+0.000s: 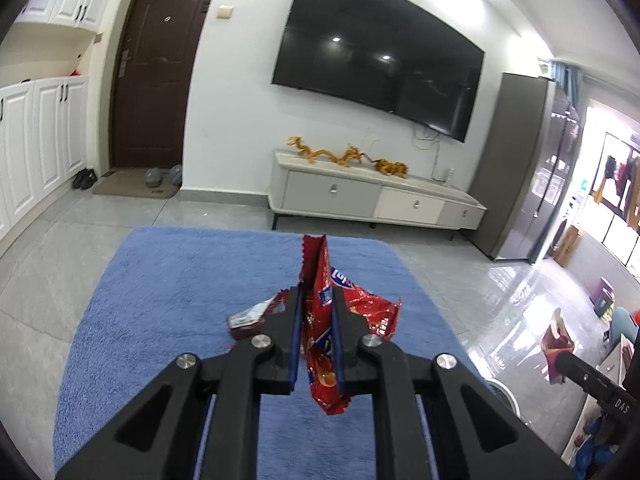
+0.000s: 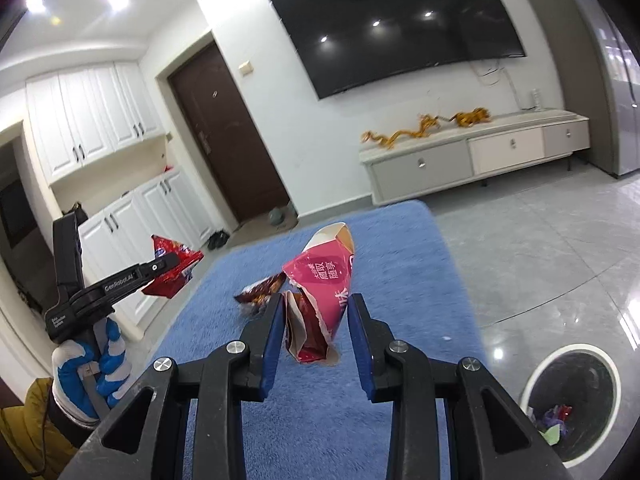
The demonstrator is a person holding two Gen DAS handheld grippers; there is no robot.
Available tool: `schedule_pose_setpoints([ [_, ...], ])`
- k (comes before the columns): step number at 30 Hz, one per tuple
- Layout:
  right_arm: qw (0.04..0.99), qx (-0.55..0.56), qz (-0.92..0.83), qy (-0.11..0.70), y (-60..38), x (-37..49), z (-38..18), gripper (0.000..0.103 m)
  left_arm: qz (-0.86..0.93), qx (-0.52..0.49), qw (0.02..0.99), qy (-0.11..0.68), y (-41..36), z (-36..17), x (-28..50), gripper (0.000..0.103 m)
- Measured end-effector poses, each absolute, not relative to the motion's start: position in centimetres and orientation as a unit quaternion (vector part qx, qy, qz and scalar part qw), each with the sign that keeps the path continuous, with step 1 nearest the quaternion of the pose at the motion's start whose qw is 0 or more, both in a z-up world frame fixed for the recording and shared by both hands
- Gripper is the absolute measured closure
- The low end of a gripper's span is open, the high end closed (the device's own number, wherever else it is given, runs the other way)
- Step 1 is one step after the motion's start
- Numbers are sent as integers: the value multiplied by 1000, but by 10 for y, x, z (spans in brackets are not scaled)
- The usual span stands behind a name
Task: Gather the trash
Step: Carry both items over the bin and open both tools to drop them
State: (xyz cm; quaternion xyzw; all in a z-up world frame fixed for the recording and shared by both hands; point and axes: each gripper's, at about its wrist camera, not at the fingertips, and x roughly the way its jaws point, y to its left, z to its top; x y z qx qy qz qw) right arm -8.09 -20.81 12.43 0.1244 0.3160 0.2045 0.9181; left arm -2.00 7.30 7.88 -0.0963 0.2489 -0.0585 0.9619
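Note:
My left gripper (image 1: 316, 292) is shut on a crumpled red snack wrapper (image 1: 320, 320), which hangs above the blue rug (image 1: 180, 280). The right wrist view shows it at the left, the gripper (image 2: 176, 260) in a gloved hand (image 2: 92, 364) with the wrapper (image 2: 172, 272) in its jaws. My right gripper (image 2: 316, 298) is shut on a torn pink and red carton (image 2: 324, 276) held off the rug; it also appears at the left wrist view's right edge as carton (image 1: 556, 340). A dark wrapper (image 2: 260, 292) lies on the rug (image 2: 400, 260); in the left wrist view this dark wrapper (image 1: 248, 322) sits left of my fingers.
A round white-rimmed trash bin (image 2: 576, 349) with scraps inside stands on the tiled floor at lower right, beside the rug. A low TV cabinet (image 1: 372, 196) under a wall TV (image 1: 380, 56), a brown door (image 1: 156, 72) and a grey fridge (image 1: 516, 168) line the far wall.

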Motion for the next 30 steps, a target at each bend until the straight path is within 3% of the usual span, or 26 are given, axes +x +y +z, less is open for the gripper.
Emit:
schedule_pose_setpoints([
  [13,938,165,130,277,-280,-111,130,74,-158,-41,954,252,-46,96,-22,91],
  [30,912,215,-72,341,-424,-118,61,74,-335,86,867,359,-306,10,25,89],
])
